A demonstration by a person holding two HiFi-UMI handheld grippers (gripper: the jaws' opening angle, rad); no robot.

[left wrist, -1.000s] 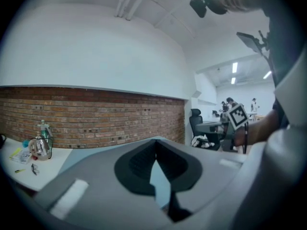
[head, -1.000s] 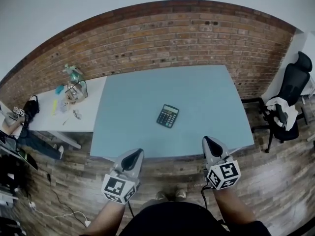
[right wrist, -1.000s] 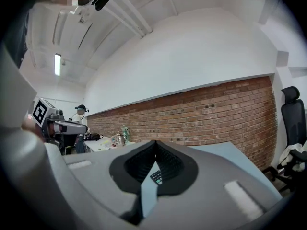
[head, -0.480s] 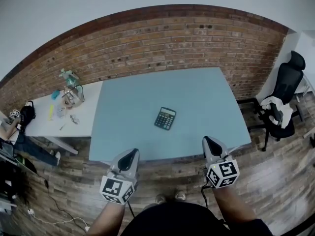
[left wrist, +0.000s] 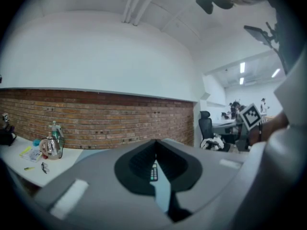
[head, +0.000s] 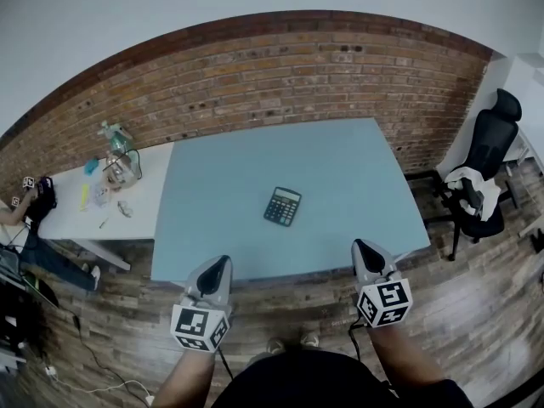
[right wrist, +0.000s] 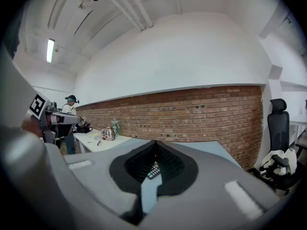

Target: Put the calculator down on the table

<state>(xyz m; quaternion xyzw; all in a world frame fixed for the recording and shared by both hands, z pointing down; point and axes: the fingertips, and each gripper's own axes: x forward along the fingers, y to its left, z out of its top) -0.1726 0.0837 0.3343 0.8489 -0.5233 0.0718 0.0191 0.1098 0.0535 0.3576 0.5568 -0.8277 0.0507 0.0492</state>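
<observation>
Near the middle of the blue table point(head: 340, 168), the calculator point(head: 282, 206) lies flat, well apart from both grippers. The left gripper point(head: 218, 263) and right gripper point(head: 365, 250) hover at the table's near edge, jaws pressed together, empty.

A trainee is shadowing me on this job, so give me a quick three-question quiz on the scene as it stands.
1. True or false: the calculator lies flat on the blue table.
2. The left gripper grips: A) the calculator B) the table's edge C) nothing.
3. Fill in: the right gripper's jaws are ____.
Key: 1 true; 2 C; 3 shut.
</observation>
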